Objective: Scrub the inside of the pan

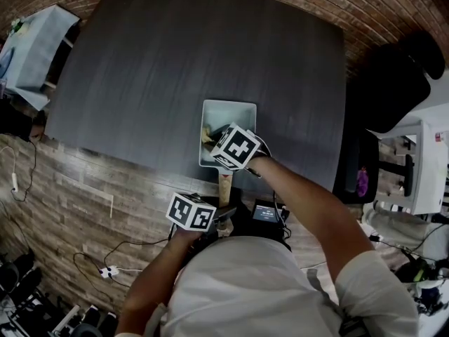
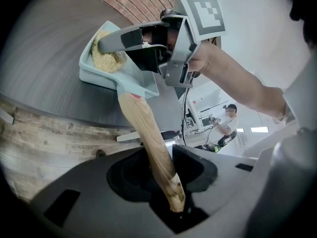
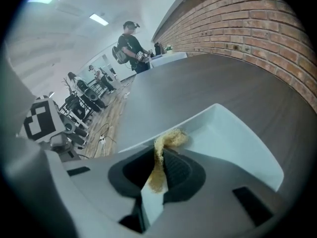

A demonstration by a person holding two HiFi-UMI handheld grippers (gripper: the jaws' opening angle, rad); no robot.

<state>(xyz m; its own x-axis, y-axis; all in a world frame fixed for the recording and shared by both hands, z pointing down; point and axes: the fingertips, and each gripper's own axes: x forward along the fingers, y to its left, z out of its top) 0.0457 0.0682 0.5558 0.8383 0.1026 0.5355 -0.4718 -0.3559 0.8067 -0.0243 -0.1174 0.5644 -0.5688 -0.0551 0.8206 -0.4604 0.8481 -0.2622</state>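
Closest to me, my left tongs (image 2: 171,202) are pinched on the end of the wooden handle (image 2: 148,138), which slants up and away out of the jaws. The handle sticks out past the near edge of the dark worktop (image 1: 175,69), over the plank floor (image 2: 44,143). It joins the pan (image 2: 133,81), a pale blue square one that sits on the worktop close to that edge.

My right tongs (image 3: 156,180) reach down into the pan from my right, with the marker cube above its near half. They are clamped on a yellowish scourer (image 3: 168,140), and its free end bulges out past the tips onto the pan's floor, toward the left wall.

Beyond the worktop runs a brick wall (image 3: 237,24). Far down the room a person (image 3: 130,43) stands by another table.
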